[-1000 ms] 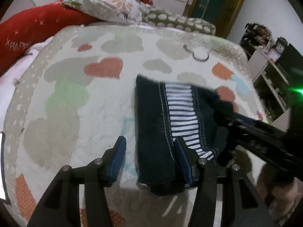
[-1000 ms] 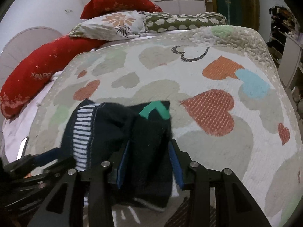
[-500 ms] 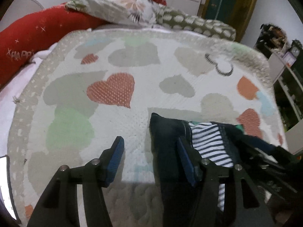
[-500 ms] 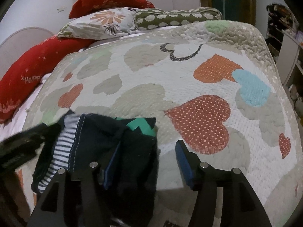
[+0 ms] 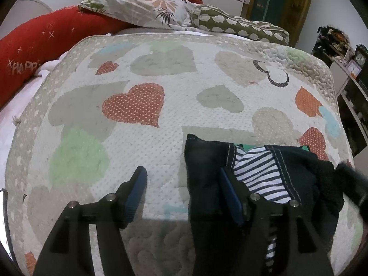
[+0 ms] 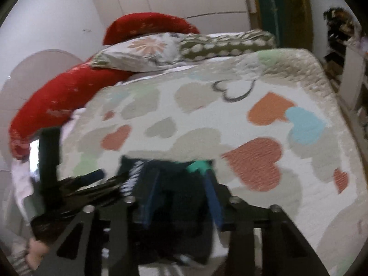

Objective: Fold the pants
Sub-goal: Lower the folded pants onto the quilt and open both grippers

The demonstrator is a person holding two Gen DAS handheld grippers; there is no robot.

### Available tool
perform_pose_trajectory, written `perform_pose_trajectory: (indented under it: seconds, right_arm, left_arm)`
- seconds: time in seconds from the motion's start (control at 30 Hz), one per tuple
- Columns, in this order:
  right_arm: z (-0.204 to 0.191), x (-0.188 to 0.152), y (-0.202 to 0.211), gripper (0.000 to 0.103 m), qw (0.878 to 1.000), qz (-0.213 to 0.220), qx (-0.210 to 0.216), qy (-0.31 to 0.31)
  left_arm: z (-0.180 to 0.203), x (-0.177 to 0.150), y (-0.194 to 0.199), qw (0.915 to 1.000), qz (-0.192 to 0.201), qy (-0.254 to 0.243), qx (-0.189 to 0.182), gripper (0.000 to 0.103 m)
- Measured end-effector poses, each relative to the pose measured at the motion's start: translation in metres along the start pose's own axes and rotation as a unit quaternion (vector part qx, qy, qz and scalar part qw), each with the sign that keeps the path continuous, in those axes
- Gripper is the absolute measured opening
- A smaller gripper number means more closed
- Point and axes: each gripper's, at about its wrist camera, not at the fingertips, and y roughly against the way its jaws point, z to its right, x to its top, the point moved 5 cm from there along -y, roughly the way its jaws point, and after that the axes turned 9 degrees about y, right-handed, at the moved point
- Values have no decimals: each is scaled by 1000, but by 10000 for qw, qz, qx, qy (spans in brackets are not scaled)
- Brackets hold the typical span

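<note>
Dark pants (image 5: pixel 207 179), folded bundle, bed's six o'clock on heart quilt (image 5: pixel 138 138). Left hand-held gripper (image 5: pixel 184 195) wide, unclamped; right hand-held gripper (image 6: pixel 181 197) straddles cloth, grip uncertain. Risk: fold springing loose.

The right hand-held gripper (image 6: pixel 181 197) is back around the pants (image 6: pixel 179 207), after it opened and let go.
</note>
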Motion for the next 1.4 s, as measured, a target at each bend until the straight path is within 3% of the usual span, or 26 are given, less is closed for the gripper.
perform_pose_trajectory:
  seconds: [0.07,0.17,0.47,0.63,0.8,1.03,1.4]
  right_arm:
    - [-5,-11,-10,36,9997,-193,110,28]
    - [0,-25,-29,36,9988,-431,-215,100]
    - [18,-22,-38,37,9975,-522,-476,89]
    - [24,-24,-42,41,9975,-532,-448,-90]
    - [17,-20,-23,41,9982,-376,-457,39]
    - [2,-24,16,42,9989,-12,-468,91]
    - [-33,-71,27,43,9983,-219,-430,339]
  left_arm:
    - [0,0,0,10000,16,-33,22,67]
    - [-2,1,4,10000,38,-38,-8,67]
    - [-9,-13,63,9979,452,286,-375,67]
    - [-1,-38,39,9999,91,-7,-88,67]
    - [-10,-40,39,9995,-32,253,-183,67]
    - [-23,-51,69,9987,175,438,-214,67]
    - [-44,-87,112,9971,547,531,33,67]
